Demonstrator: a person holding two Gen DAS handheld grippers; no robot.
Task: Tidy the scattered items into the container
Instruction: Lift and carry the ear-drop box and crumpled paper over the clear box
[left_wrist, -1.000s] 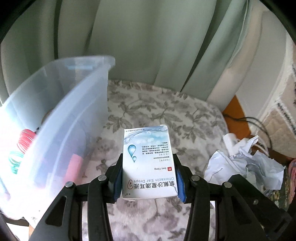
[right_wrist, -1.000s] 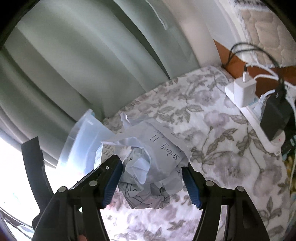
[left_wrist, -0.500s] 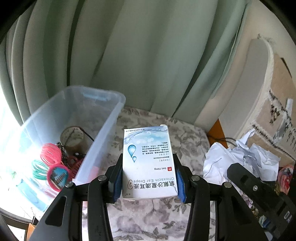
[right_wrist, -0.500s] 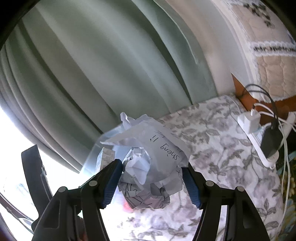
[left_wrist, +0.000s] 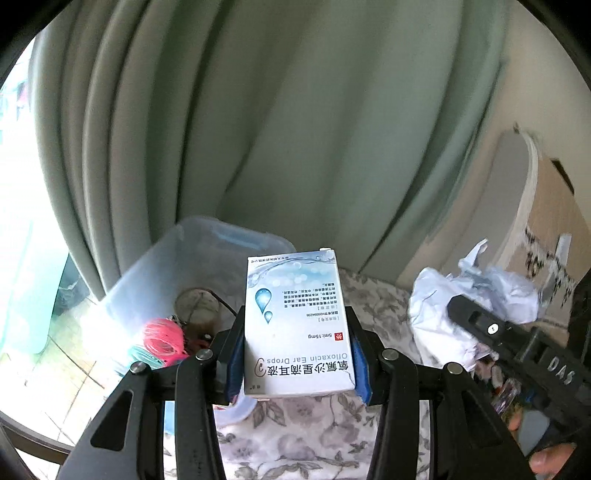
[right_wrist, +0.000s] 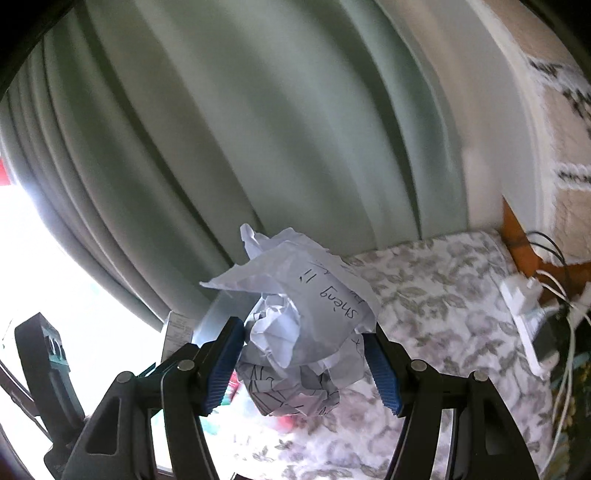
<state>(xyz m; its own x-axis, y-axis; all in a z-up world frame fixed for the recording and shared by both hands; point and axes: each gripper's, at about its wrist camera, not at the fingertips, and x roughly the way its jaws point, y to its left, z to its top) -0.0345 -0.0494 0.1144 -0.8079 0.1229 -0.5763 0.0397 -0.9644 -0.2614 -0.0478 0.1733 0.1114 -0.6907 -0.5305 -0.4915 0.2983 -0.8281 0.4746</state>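
My left gripper (left_wrist: 297, 365) is shut on a white and blue ear drops box (left_wrist: 295, 321), held upright in the air just right of a clear plastic container (left_wrist: 207, 251). The container holds pink and teal hair ties (left_wrist: 162, 338) and a round item. My right gripper (right_wrist: 303, 365) is shut on a crumpled paper ball (right_wrist: 306, 328) with handwriting, held above the table. The paper ball also shows at the right of the left wrist view (left_wrist: 443, 310), with the right gripper's black body beside it. The container's edge (right_wrist: 214, 314) shows behind the paper in the right wrist view.
The table has a grey floral cloth (right_wrist: 436, 317). A white charger and power strip with cables (right_wrist: 532, 314) lie at its right edge. Green curtains (left_wrist: 277, 129) hang behind. A bright window is at the left. Bedding (right_wrist: 561, 110) is at the far right.
Both grippers have risen with their loads, so the table and container sit lower in view. The container's inside now shows in the left wrist view.
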